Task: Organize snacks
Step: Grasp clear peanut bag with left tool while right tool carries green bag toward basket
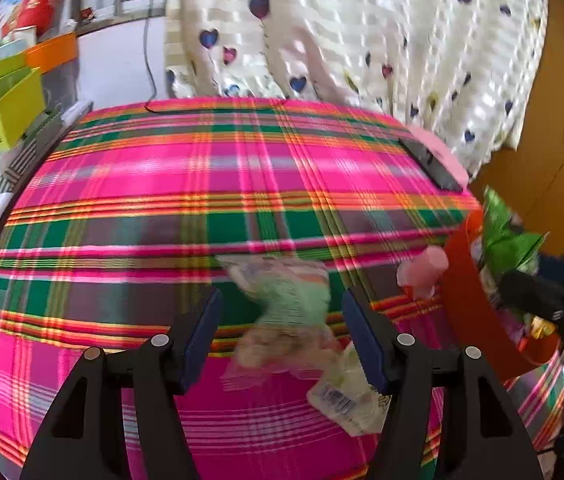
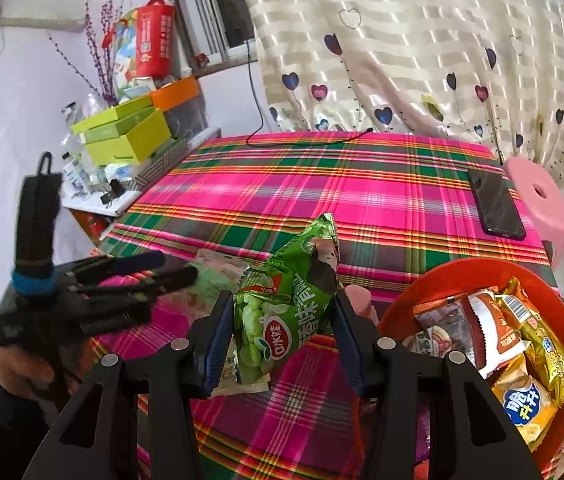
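I clamp the green pea bag (image 2: 282, 312) in my right gripper (image 2: 280, 320), lifted beside the red basket (image 2: 397, 308) | puffy, light, crinkly: hold mid-body | left gripper (image 1: 282, 324) gapes over pale packets (image 1: 293, 320) on the plaid cloth (image 1: 202, 184)

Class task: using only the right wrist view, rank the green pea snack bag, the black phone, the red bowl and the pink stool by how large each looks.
1. red bowl
2. green pea snack bag, though nearness to the camera enlarges it
3. pink stool and black phone: they look alike, and the stool is partly hidden, so unranked
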Available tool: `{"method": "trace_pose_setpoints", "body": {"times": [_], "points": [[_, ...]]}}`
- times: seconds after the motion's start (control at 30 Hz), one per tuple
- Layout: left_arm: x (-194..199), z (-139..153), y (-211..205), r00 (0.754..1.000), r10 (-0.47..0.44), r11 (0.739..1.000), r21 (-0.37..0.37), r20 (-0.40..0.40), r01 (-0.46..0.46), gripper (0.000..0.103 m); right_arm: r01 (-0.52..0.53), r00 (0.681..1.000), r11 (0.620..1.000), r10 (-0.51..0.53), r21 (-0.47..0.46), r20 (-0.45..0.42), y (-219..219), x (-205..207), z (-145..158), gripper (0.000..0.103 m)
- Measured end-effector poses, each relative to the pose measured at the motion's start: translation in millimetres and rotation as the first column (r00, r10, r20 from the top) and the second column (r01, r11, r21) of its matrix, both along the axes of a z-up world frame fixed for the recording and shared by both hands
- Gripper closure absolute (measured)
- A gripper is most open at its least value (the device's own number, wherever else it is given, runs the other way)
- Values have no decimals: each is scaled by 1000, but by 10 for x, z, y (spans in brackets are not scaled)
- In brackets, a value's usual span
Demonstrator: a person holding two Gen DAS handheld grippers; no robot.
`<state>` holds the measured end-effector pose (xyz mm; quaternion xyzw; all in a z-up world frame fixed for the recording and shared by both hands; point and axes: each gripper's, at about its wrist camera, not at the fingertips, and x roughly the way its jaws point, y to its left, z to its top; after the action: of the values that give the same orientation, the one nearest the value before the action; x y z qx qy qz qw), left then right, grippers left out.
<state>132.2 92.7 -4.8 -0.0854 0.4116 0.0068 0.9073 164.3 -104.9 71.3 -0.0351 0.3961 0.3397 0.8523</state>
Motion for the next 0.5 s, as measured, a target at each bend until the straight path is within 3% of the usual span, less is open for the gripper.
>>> {"method": "trace_pose_setpoints", "body": {"times": [0.2, 0.37, 0.5], "points": [[172, -224, -35, 998, 23, 999, 36, -64, -21, 39, 8, 1000, 1000, -8, 1, -4, -58, 4, -14, 57], [157, -314, 7, 997, 27, 1000, 0, -72, -27, 40, 12, 1000, 1000, -12, 3, -12, -87, 21, -36, 57], [83, -259, 6, 998, 40, 999, 6, -43, -40, 57, 13, 1000, 1000, -13, 4, -11, -90, 18, -34, 57]]}}
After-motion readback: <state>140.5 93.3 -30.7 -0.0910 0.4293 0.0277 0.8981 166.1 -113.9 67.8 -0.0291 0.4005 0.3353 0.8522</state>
